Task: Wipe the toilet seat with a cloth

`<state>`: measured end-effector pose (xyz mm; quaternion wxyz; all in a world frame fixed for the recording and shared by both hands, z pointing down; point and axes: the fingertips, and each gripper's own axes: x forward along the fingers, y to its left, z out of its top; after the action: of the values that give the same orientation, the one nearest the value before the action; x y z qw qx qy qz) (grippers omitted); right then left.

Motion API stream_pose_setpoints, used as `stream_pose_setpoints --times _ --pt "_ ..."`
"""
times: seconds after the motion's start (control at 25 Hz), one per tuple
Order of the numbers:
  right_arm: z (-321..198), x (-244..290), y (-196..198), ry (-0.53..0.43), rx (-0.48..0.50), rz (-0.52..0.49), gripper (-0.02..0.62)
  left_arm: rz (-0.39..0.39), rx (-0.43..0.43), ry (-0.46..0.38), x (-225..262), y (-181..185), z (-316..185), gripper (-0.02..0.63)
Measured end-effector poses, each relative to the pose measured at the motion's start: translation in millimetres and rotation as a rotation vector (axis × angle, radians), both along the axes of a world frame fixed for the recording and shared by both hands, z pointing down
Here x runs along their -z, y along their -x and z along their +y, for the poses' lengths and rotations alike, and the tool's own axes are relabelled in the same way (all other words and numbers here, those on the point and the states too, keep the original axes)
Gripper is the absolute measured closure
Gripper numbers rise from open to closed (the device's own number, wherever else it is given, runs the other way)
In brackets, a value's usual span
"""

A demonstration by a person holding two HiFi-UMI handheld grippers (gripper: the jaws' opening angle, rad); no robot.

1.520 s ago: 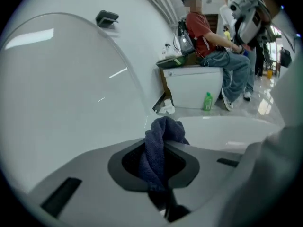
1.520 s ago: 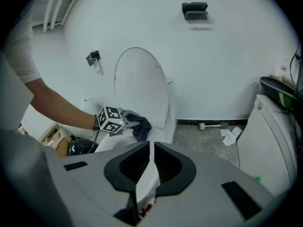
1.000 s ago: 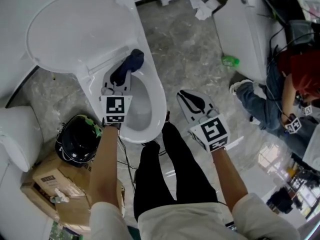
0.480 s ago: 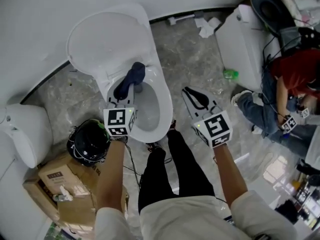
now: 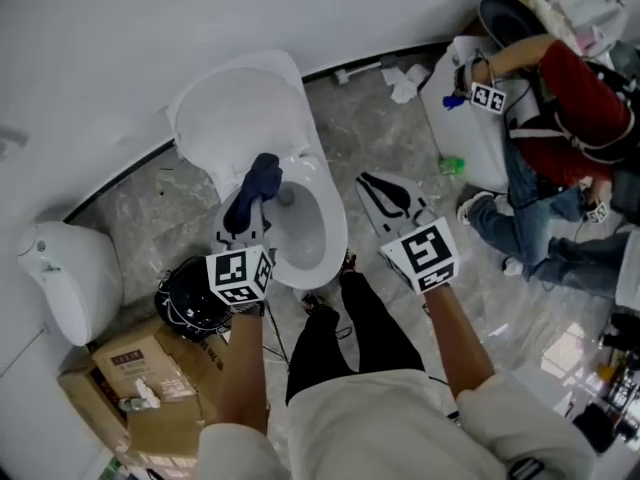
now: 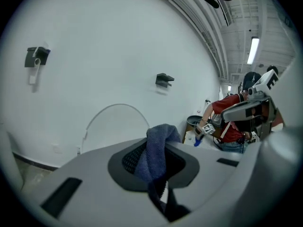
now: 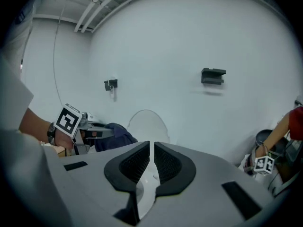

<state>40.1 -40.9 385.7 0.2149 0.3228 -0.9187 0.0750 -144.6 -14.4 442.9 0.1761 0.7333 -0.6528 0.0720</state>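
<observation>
The left gripper is clamping its fingers on the dark blue cloth above the rear of the toilet seat, just before the raised lid. The right gripper is hovering to the seat's right, its fingers almost together and gripping nothing.

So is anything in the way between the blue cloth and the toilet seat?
No, nothing I can see. The left gripper is shut on the blue cloth, which hangs right over the back of the toilet seat. The lid is up, out of the way.
</observation>
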Motion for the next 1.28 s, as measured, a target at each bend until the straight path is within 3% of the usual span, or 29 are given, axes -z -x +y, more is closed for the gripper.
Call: stream_pose_setpoints --times 0.52,0.8,1.08,1.28 --pt "47 115 15 -0.087 0.038 -0.068 0.545 0.000 0.017 -0.128 134 0 42 0.572" --pt "72 165 28 -0.167 0.064 -0.115 0.545 -0.025 0.011 -0.146 174 -4 76 0.572" --pt "90 201 41 -0.219 0.089 -0.119 0.551 0.027 0.036 -0.193 214 9 99 0.572" --pt "100 220 49 -0.239 0.088 -0.161 0.552 -0.017 0.043 -0.229 240 19 115 0.572"
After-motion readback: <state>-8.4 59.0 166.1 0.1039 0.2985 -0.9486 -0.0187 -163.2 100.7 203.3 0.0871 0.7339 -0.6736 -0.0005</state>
